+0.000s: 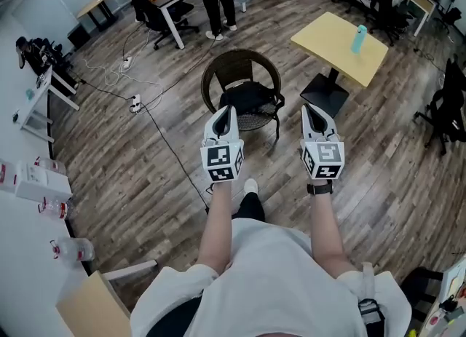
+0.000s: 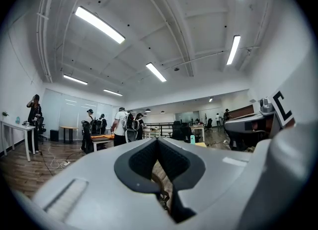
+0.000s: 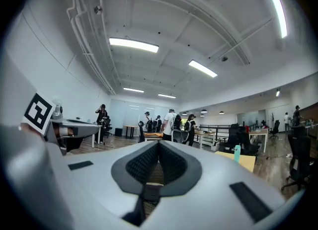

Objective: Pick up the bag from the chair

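1 bag (image 1: 250, 97), 1 wicker chair (image 1: 240, 57), 2 grippers (image 1: 226, 111) (image 1: 310, 108), 1 yellow tbl (image 1: 331, 46), 1 teal btl (image 1: 360, 38).

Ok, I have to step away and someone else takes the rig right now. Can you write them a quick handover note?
Left tongs: shut, empty, held out in front of the body.
Right tongs: shut, empty, level beside the left.
Black bag: lies on the seat of the wicker chair, just beyond both tongs, untouched.
Done: the person faces the chair; nothing is gripped.
Left: open the tongs, reach in, grip the bag, lift it off the chair.
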Available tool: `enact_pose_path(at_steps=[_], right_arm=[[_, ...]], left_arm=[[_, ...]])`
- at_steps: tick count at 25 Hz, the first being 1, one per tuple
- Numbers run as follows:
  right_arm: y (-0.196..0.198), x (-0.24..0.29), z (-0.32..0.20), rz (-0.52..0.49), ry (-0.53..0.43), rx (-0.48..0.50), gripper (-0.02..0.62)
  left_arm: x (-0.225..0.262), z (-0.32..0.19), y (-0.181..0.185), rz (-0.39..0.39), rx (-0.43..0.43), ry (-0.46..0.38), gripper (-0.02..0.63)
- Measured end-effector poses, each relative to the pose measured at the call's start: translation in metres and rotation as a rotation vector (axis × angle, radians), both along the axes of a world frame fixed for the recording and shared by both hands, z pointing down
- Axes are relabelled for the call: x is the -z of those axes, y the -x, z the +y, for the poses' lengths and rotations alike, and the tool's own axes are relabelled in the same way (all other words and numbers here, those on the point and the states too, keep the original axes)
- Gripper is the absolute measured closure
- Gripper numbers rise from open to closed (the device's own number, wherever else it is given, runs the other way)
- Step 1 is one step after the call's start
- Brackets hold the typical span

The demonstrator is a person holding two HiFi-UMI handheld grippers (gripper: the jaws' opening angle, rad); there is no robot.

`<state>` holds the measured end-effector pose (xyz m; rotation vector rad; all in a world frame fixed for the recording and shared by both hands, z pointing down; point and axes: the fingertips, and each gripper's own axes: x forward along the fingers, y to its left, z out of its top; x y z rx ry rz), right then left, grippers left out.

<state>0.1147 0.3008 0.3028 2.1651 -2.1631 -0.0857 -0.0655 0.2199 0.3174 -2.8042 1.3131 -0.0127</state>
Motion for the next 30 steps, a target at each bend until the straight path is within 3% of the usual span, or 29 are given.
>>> enact_pose_path(at_steps=[6,9,14,19,25,30], right_arm=[[0.001,0.008,-0.094,-0.002,0.009,0.011,0.584],[-0.001,0.008,-0.134,0.009,0.013,0.024,0.584],[-0.007,0.005,-0.198,0.005,-0.004,0.008,0.586],[-0.024,0.003,-0.242,-0.066,-0.070,-0.060,0.586],[-0.030,-0.016,-0.293,-0.056,-0.028,-0.045,0.586],[-0.027,-0.038,-0.345,-0.064,0.016,0.034,0.586]], left_arm=[[0.013,-0.093,-0.016,0.017,-0.038,-0.004,0.595],[0.016,-0.129,-0.031,0.031,-0.105,-0.010,0.595],[0.017,-0.190,-0.042,0.099,-0.163,0.000,0.597],[0.007,-0.239,-0.045,0.062,-0.147,-0.003,0.597],[-0.018,-0.283,-0.041,0.018,-0.100,0.015,0.597],[-0.033,-0.322,-0.039,0.020,-0.055,0.027,0.597]])
